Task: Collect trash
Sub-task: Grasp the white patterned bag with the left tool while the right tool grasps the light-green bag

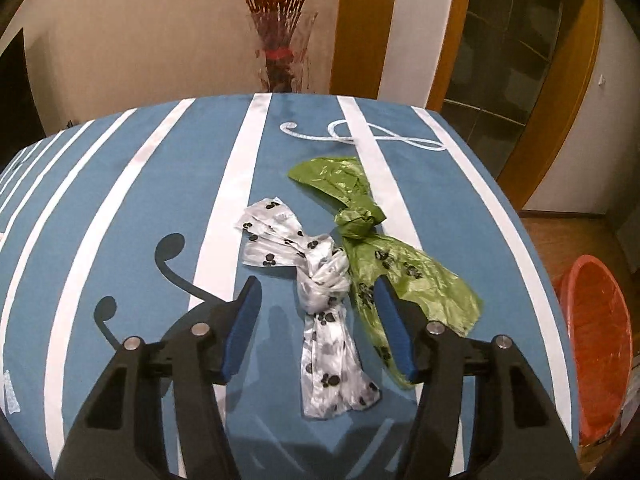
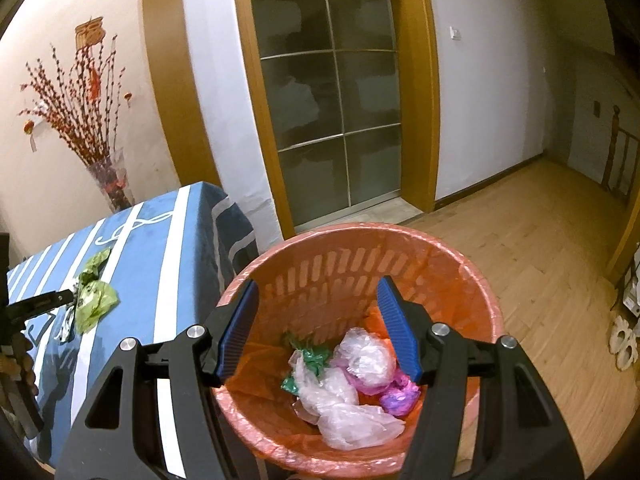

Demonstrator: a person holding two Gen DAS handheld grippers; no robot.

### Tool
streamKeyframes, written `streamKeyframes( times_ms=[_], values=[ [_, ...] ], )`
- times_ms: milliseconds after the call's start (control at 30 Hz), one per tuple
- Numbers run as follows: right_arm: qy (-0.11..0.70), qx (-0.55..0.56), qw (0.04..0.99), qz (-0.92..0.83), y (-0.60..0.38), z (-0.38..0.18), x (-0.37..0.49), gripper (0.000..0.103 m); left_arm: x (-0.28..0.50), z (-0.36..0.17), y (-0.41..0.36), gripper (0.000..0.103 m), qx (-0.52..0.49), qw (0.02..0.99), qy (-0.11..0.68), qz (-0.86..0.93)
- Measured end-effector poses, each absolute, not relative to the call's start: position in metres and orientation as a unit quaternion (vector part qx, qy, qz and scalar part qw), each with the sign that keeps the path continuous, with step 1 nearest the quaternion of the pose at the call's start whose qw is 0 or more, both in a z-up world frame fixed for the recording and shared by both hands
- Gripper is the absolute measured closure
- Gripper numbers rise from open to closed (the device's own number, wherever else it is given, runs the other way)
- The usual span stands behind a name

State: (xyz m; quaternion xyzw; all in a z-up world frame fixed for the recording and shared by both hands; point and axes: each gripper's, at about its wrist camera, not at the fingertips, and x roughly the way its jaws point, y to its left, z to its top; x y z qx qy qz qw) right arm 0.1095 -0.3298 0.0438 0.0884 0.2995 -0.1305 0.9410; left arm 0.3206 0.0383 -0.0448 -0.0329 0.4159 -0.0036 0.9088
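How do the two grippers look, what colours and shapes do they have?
The left gripper and the right gripper look alike: black angular plastic arms with cut-out openings and round silver pivot bolts. Each carries two flat blue pads; those of the right are visibly ribbed. No cables, markings or sleeves show.

A table (image 1: 132, 208) under a blue cloth with white stripes stands against a pale cream wall (image 1: 132, 40); behind its far edge a tall clear vase (image 1: 280, 56) holds red-budded branches; ahead of the right tool a sliding door (image 2: 324, 92) of frosted panes sits in a broad ochre wooden frame (image 2: 416, 92). Light wooden flooring (image 2: 532, 232) runs off to the right toward a dim passage; a switch plate (image 2: 455, 32) sits on the white wall beside the door; the light is warm and indoor.
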Motion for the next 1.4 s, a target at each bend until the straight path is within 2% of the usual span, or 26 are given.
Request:
streamKeyframes(
  times_ms=[200, 267, 300, 400, 1000, 1400],
  values=[
    [0.304, 0.079, 0.942, -0.122, -0.321, 0.044, 0.112, 0.042, 0.332, -0.053, 0.038, 0.059, -0.031, 0.903, 0.429, -0.001],
    [0.306, 0.076, 0.942, -0.119, -0.318, 0.043, 0.114, 0.042, 0.335, -0.053, 0.038, 0.069, -0.030, 0.903, 0.429, -0.003],
    [0.306, 0.075, 0.942, -0.117, -0.316, 0.044, 0.115, 0.042, 0.338, -0.052, 0.039, 0.080, -0.032, 0.902, 0.431, -0.006],
    [0.307, 0.073, 0.943, -0.106, -0.307, 0.045, 0.119, 0.042, 0.338, -0.051, 0.046, 0.084, -0.037, 0.903, 0.428, -0.008],
    [0.337, 0.017, 0.941, 0.037, -0.164, 0.036, 0.194, 0.042, 0.299, -0.032, 0.179, 0.084, -0.078, 0.915, 0.393, 0.051],
    [0.385, 0.001, 0.917, 0.101, -0.080, 0.014, 0.258, 0.042, 0.296, -0.030, 0.234, 0.084, -0.093, 0.916, 0.383, 0.072]
  ],
)
